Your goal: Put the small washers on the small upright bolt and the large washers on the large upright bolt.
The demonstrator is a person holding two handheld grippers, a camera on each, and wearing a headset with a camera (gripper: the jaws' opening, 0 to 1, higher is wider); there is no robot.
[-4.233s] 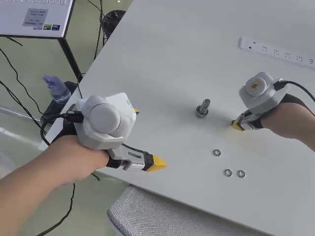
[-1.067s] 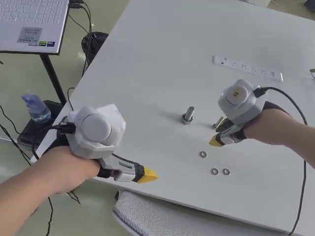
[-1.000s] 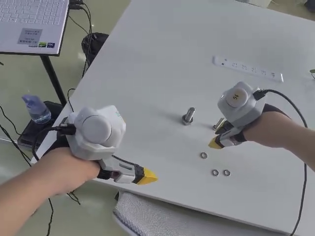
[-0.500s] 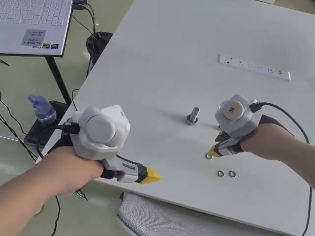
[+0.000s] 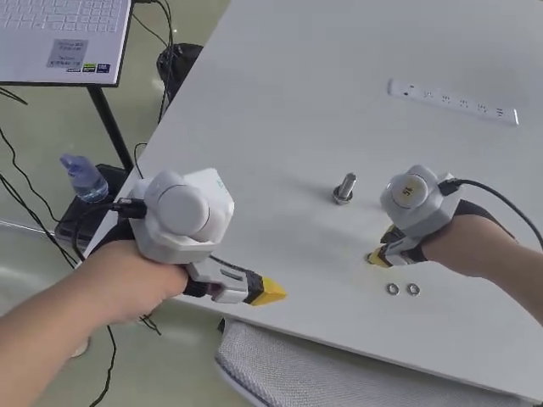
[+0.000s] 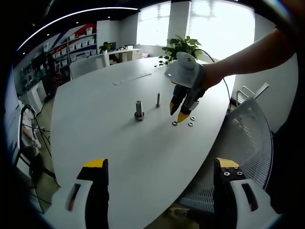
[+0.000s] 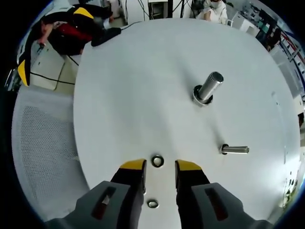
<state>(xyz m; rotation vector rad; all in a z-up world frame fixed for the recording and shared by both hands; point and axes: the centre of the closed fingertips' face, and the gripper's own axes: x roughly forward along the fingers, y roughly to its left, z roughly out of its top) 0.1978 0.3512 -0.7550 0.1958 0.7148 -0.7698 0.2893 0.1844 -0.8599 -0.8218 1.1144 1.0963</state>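
— Three washers (image 6: 186,123) logged, all flat on the white table (image 5: 280,127), all on the near-edge side of the large upright bolt (image 5: 345,188). Same on your sheet?

— Same. The small upright bolt (image 6: 157,99) stands near the large one, not touching it. The closest washer (image 7: 157,161) to the large bolt lies between the yellow tips of the right gripper (image 7: 160,165). Jaws released, narrowly parted, a gap on each side of the ring. Tips low, close over the table top.

— And the other two?

— Side by side, nearly touching, a little farther from the large bolt than the first, just behind the right gripper's tips. Small or large: cannot tell from where I stand.

— Left gripper (image 6: 160,164)?

— Well apart from the large bolt, by the table's near edge. Jaws released and spread wide, pointing across the table toward the bolt.

— Surroundings: power strip (image 5: 454,102) on the far side of the large bolt, mesh chair (image 5: 280,373) below the near edge.
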